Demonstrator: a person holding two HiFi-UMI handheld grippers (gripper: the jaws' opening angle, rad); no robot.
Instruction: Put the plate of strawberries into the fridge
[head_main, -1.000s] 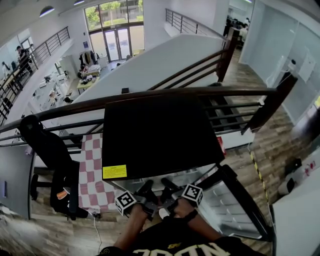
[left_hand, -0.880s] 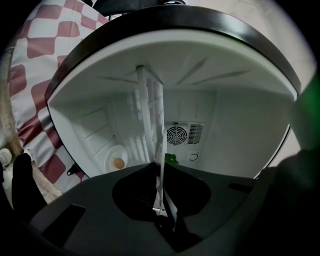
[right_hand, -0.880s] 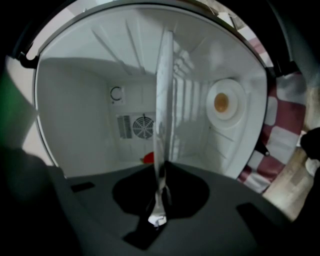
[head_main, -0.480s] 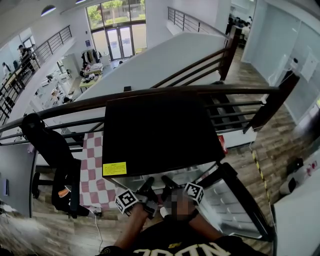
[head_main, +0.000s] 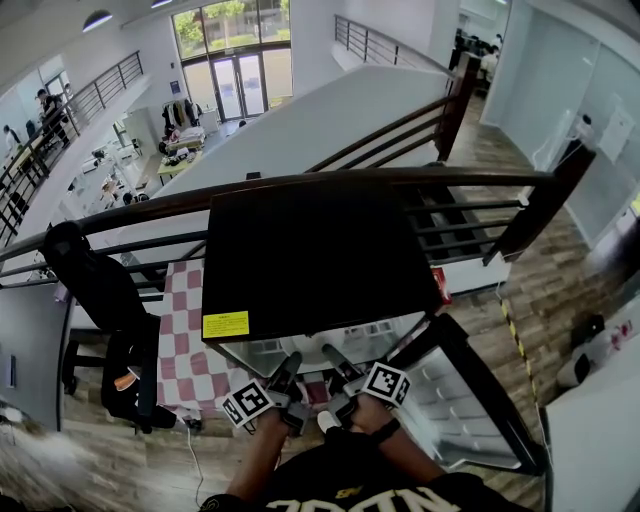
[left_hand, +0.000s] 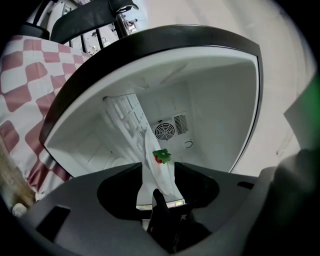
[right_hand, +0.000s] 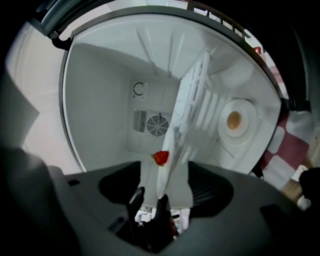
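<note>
The white plate (left_hand: 159, 176) shows edge-on inside the open fridge (head_main: 310, 260), a leafy red strawberry (left_hand: 161, 156) on it. It lies along the white wire shelf (left_hand: 127, 122). My left gripper (left_hand: 157, 169) has just been opening; its jaws stand wide on both sides of the plate's rim, pads apart from it. The right gripper view shows the same plate (right_hand: 167, 167) with a strawberry (right_hand: 161, 158). My right gripper (right_hand: 165, 172) has just been opening too, and the rim sits loose between its jaws. The head view has both grippers, left (head_main: 287, 368) and right (head_main: 338, 360), reaching into the fridge opening.
The fridge has a black top and a white inside, with a fan grille (left_hand: 165, 131) on the back wall. Its door (head_main: 470, 400) stands open at the right. A chequered cloth (head_main: 185, 330) and a black chair (head_main: 100, 300) are at the left, a railing (head_main: 330, 182) behind.
Both grippers have rolled a little and their jaws now stand wider apart. The hands have stayed in front of the fridge opening.
</note>
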